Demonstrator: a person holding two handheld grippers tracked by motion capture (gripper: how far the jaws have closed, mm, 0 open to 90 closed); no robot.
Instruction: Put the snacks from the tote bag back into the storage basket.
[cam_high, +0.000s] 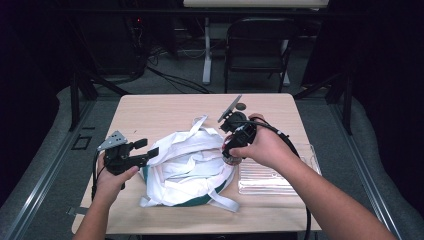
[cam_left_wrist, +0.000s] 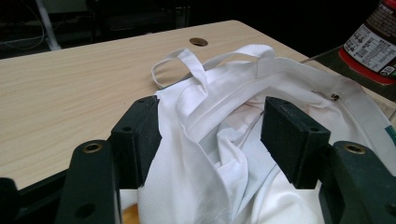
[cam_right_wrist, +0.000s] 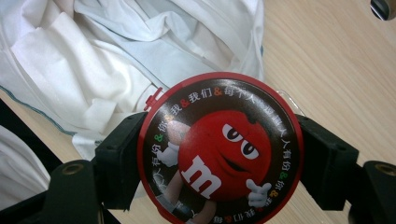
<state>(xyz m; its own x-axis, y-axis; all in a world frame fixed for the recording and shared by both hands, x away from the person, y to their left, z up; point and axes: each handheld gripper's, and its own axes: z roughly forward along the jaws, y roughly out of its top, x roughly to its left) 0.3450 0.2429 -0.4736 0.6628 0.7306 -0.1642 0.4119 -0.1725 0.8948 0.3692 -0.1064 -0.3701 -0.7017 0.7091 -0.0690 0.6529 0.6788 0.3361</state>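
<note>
Here the right gripper (cam_right_wrist: 219, 158) pinches an M&M's candy jar (cam_right_wrist: 220, 149) beside the white tote bag (cam_high: 187, 162), clear plastic tray (cam_high: 272, 177) nearby, left gripper (cam_left_wrist: 210, 135) jaws spread around the bag's rim.

Printed on the red-rimmed round lid (cam_right_wrist: 220, 149) — a white "m" on a red cartoon candy figure, ringed by Chinese characters reading 你&我, 我们&, 有你&. On the jar's white label panel (cam_left_wrist: 373, 46) — small print, too fine to read.
</note>
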